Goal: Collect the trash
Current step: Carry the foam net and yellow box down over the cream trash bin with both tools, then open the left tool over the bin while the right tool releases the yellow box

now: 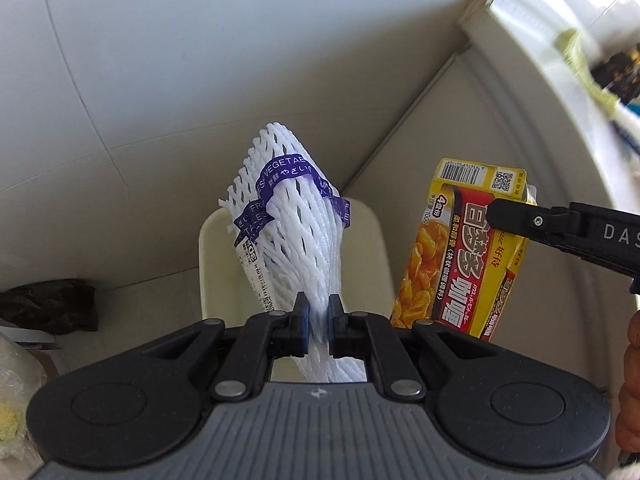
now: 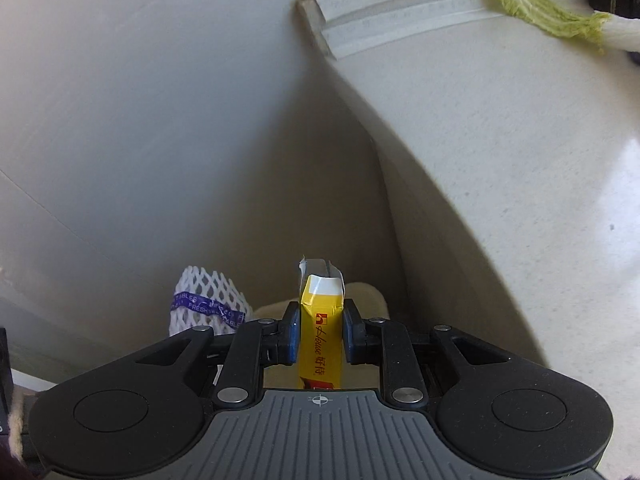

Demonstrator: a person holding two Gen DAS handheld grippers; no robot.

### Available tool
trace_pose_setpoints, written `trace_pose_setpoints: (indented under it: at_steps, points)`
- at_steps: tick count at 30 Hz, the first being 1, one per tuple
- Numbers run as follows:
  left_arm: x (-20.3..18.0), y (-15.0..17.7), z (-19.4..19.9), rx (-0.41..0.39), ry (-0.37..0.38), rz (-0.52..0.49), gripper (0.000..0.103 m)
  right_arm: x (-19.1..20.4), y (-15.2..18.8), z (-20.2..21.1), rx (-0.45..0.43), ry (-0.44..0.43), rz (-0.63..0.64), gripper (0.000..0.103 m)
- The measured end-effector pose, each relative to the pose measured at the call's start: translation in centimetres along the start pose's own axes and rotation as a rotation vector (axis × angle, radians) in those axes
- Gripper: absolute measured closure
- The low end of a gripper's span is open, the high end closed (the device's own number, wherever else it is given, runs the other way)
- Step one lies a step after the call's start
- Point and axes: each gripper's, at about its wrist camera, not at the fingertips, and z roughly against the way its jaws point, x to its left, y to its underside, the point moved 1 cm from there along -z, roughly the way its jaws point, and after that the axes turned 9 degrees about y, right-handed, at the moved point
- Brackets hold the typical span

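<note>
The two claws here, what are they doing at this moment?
A person is collecting trash with a claw in each hand. The left claw is shut on a white foam net sleeve with purple tape around it. The right claw is shut on a yellow curry box. Both items are held up above a cream bin that stands on the floor beside the counter.

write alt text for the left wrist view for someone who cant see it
The left tongs are shut on a white foam fruit net with a purple band, held above a cream bin. Beside it, the right tongs grip a yellow curry box. A dark crumpled bag lies at the left edge.
</note>
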Motion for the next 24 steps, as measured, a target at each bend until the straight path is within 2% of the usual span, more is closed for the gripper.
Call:
trace_pose_setpoints:
  at_steps: [11,16,24]
  points:
    - [1.6,-1.2,-6.4,0.082,-0.107,-0.022,0.095,0.5,0.6,-7.5,0.09,0.064,0.003,0.082]
    - [2.1,-1.9,-8.1,0.1,-0.129,-0.001,0.095,1.6,0.7,-9.0,0.115,0.086,0.034,0.082]
    - [2.2,-1.8,-7.8,0.11,-0.148,0.004,0.094,2.2,1.3,-9.2,0.138,0.095,0.065,0.081]
